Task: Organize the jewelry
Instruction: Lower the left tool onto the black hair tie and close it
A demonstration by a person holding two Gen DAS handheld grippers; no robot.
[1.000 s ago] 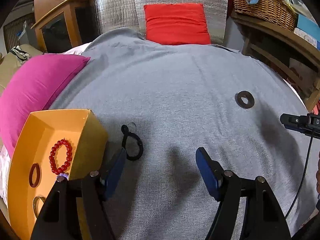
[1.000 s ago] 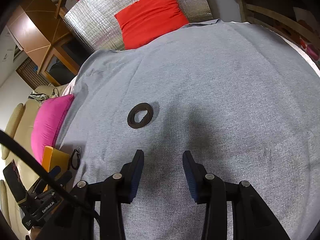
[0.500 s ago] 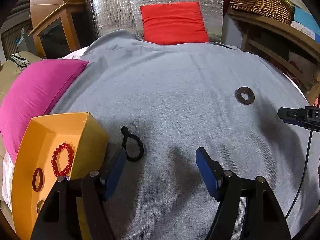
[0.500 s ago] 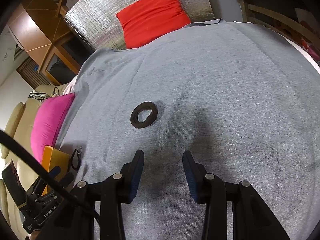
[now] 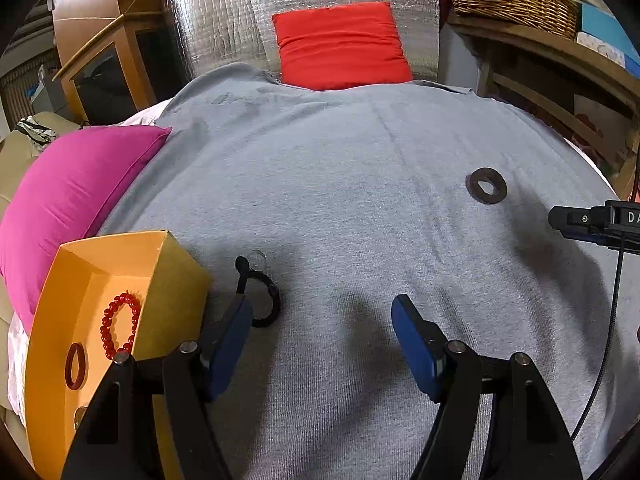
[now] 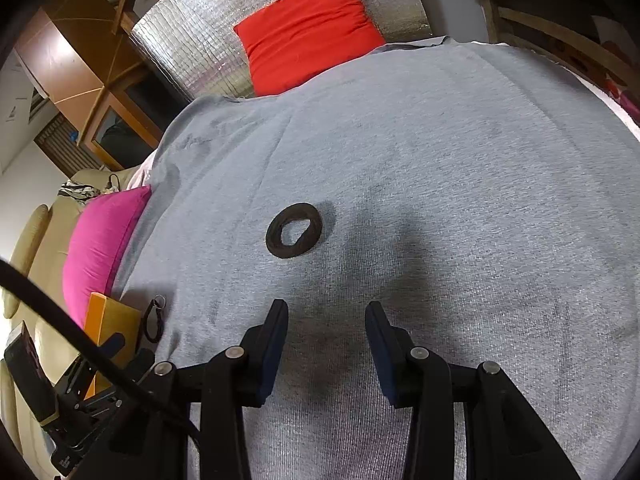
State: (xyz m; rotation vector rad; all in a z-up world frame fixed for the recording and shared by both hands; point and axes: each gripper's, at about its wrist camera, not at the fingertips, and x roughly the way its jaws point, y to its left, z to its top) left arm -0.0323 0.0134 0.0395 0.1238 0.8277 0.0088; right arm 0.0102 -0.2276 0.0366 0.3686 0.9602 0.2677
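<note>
Compared with a second ago, little differs: both grippers hover in nearly the same spots over the grey cloth (image 5: pixel 360 208), and in the right wrist view the dark flat ring (image 6: pixel 294 230) sits slightly lower and nearer the fingers than before. The jaw gaps are unchanged.

The left gripper (image 5: pixel 322 322) is spread wide with nothing between its blue pads. The right gripper (image 6: pixel 326 324) is spread less widely, also empty, with the dark flat ring lying on the cloth just beyond its fingertips.

That ring is a broad, dark brown band with an off-round hole, lying flat. Taking the orange box (image 5: pixel 100 264) as landmark: a black cord bracelet (image 5: pixel 260 296) with a small clear bead at its top end lies on the cloth just beside the box's right wall, next to the left gripper's left finger. Inside the box rest a red bead bracelet (image 5: pixel 120 326) and a dark red ring (image 5: pixel 75 366). The dark flat ring lies well to the right of the box.
</note>
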